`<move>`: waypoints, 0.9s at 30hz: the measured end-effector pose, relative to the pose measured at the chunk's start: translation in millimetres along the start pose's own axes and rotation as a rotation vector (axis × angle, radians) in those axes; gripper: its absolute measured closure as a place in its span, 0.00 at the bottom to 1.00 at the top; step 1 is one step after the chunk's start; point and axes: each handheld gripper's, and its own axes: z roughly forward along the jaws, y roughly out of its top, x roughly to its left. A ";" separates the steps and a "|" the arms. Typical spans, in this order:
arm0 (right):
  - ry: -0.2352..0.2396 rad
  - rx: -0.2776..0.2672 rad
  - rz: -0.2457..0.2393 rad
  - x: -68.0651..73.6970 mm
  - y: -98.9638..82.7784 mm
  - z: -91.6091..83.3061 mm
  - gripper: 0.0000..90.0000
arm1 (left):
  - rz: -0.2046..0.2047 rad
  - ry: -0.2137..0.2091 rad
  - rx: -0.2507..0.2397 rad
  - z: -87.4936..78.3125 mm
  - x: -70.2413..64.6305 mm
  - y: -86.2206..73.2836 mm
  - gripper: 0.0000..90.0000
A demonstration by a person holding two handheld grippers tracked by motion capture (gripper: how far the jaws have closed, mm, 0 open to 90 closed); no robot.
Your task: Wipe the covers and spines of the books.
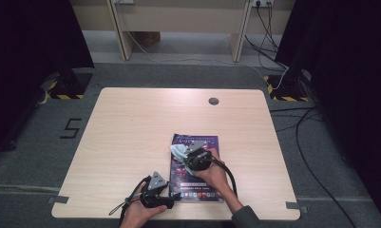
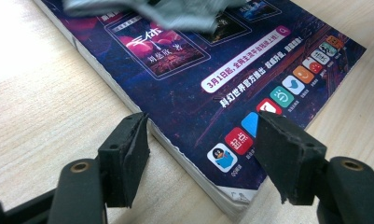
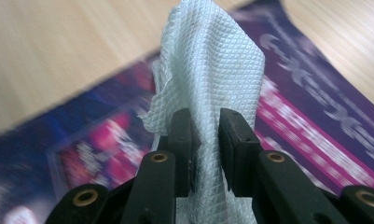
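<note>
Carefully, we wipe with the right gripper (image 3: 205, 140) clenched on the pale blue quilted cloth (image 3: 212, 70), pressed flat on the purple glossy magazine (image 1: 196, 167) lying on the bench (image 1: 131, 123), while our released left gripper (image 2: 201, 154) straddles its near corner.

surroundings beyond the work area

a pale wooden table (image 1: 131, 137) is standing on grey carpet (image 1: 31, 156), black cables (image 1: 311, 142) are trailing at right, hazard-striped feet (image 1: 64, 90) are flanking it, and a wooden desk frame (image 1: 178, 23) is standing behind.
</note>
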 end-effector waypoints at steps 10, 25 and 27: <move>0.053 -0.010 -0.029 12.3 -1.0 -2.1 0.84 | 0.023 -0.012 0.010 -12.0 4.0 1.7 0.30; -0.121 0.044 0.115 -52.8 -58.2 -46.7 0.84 | 0.060 -0.049 0.019 -30.9 7.9 -7.1 0.32; -0.126 0.046 0.116 -52.0 -58.1 -46.6 0.84 | 0.095 -0.057 0.026 -28.0 1.4 -7.9 0.37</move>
